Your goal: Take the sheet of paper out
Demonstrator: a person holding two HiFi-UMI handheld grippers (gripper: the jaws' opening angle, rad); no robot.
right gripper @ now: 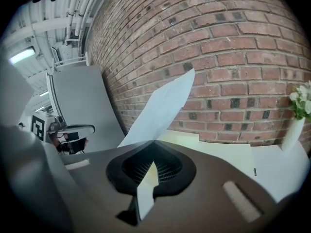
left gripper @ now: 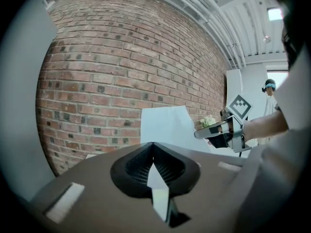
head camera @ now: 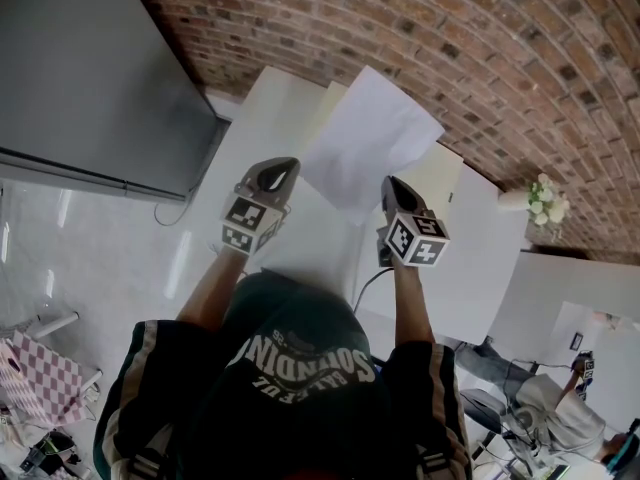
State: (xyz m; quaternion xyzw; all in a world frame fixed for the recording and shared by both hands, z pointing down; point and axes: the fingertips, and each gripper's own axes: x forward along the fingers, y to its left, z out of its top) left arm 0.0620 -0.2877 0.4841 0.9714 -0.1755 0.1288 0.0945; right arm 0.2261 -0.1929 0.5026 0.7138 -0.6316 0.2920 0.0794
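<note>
A white sheet of paper (head camera: 370, 138) stands up off the white table (head camera: 480, 258) in front of the brick wall. My right gripper (head camera: 392, 186) is shut on its lower edge. In the right gripper view the sheet (right gripper: 163, 108) rises straight from the closed tip (right gripper: 155, 142). My left gripper (head camera: 283, 168) hovers just left of the sheet, shut, with nothing between its jaws. From the left gripper view (left gripper: 152, 143) the paper (left gripper: 165, 125) shows beyond the tip, and the right gripper (left gripper: 201, 134) grips its right side.
Cream sheets (head camera: 440, 173) lie flat on the table under the lifted paper. A white vase of flowers (head camera: 540, 200) stands at the right by the wall. A grey cabinet (head camera: 90, 78) fills the left. A seated person is at the lower right.
</note>
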